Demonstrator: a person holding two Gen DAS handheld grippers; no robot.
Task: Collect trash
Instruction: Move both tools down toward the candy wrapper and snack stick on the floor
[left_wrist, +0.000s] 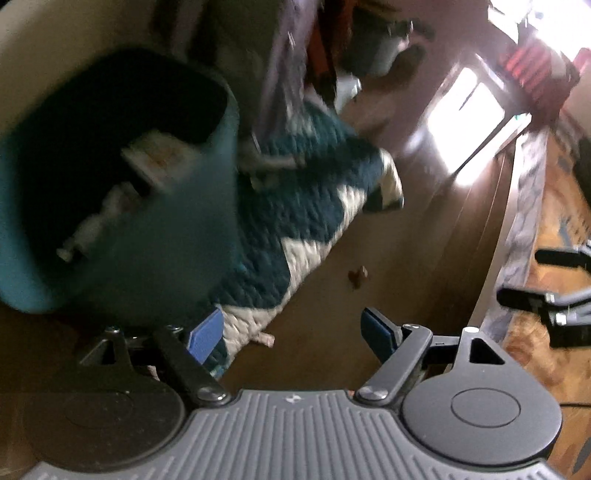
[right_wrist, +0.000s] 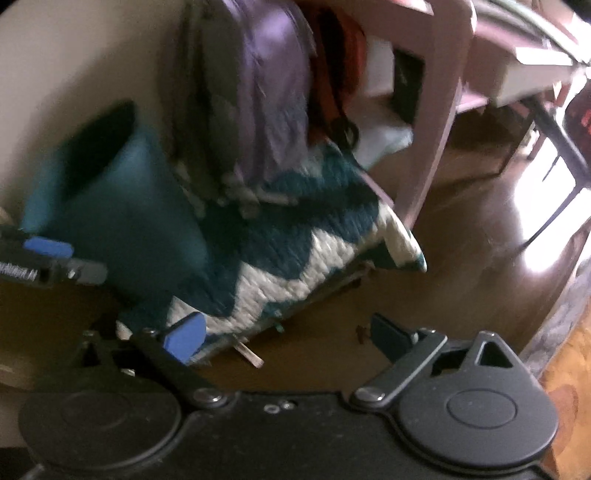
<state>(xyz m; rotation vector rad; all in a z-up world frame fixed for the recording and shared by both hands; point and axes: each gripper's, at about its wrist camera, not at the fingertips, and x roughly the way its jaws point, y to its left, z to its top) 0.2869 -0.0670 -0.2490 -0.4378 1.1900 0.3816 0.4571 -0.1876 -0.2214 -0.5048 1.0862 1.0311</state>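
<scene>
Blurred teal bin (left_wrist: 159, 236) holding pale crumpled trash (left_wrist: 147, 162), left gripper (left_wrist: 291, 334) and right gripper (right_wrist: 288, 338) both spread, empty

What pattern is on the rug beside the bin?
Dark teal and cream zigzag rug, clearest in the right wrist view, next to the teal bin.

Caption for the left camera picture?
Open left tongs hover near a teal bin holding trash, beside a zigzag rug.

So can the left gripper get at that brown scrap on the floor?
Probably yes. The left gripper is open and empty, and the brown scrap lies on bare floor ahead of it, beside the rug, with nothing between.
</scene>
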